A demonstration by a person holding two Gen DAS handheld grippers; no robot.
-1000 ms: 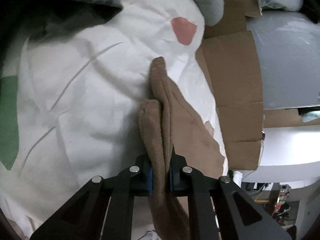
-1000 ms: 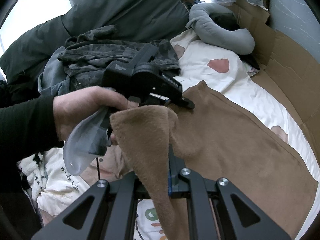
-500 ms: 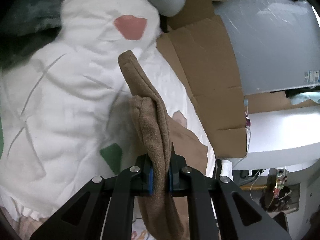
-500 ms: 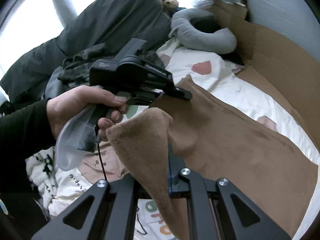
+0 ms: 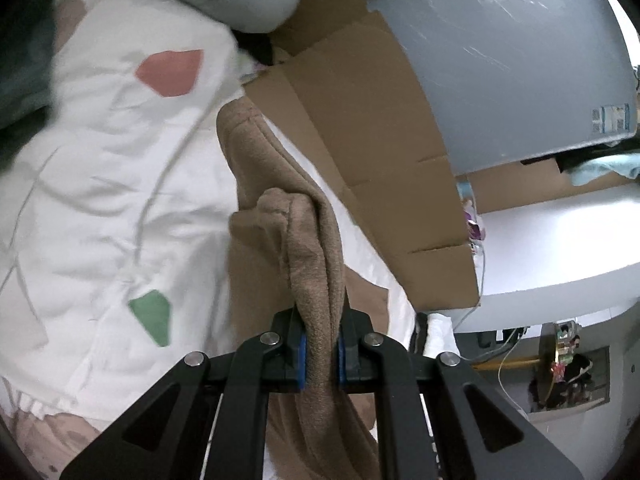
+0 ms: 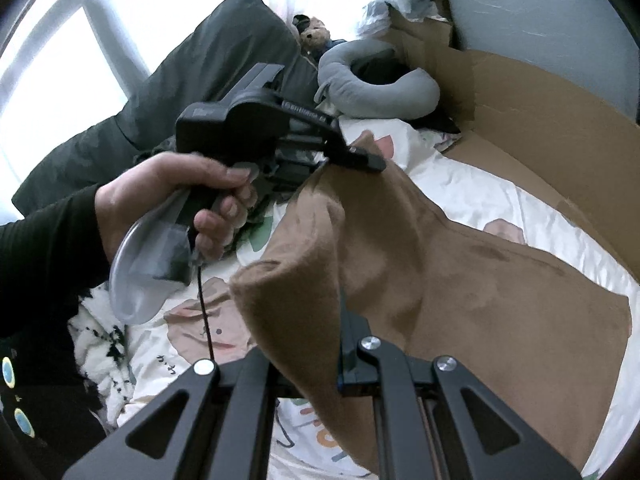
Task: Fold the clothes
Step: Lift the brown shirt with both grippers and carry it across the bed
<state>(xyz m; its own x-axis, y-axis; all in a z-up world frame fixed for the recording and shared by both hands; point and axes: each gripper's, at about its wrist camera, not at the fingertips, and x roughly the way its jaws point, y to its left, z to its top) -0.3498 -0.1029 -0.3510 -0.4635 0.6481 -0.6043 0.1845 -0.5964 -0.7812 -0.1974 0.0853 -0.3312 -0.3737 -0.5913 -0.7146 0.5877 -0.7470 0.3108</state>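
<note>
A brown fleece garment lies spread over the white patterned bedsheet, with two of its corners lifted. My left gripper is shut on a bunched brown fold that rises between its blue pads. In the right wrist view a hand holds that left gripper above the bed, pinching the cloth's far corner. My right gripper is shut on the near corner, which drapes over and hides its left finger.
Flattened cardboard lines the bed's right side against a grey wall panel. A grey neck pillow, a small teddy bear, dark clothes and a black sleeve lie at the back and left.
Both grippers have risen and drifted toward the cardboard side, lifting the brown garment's corners higher off the sheet. Each stays shut on its corner.
</note>
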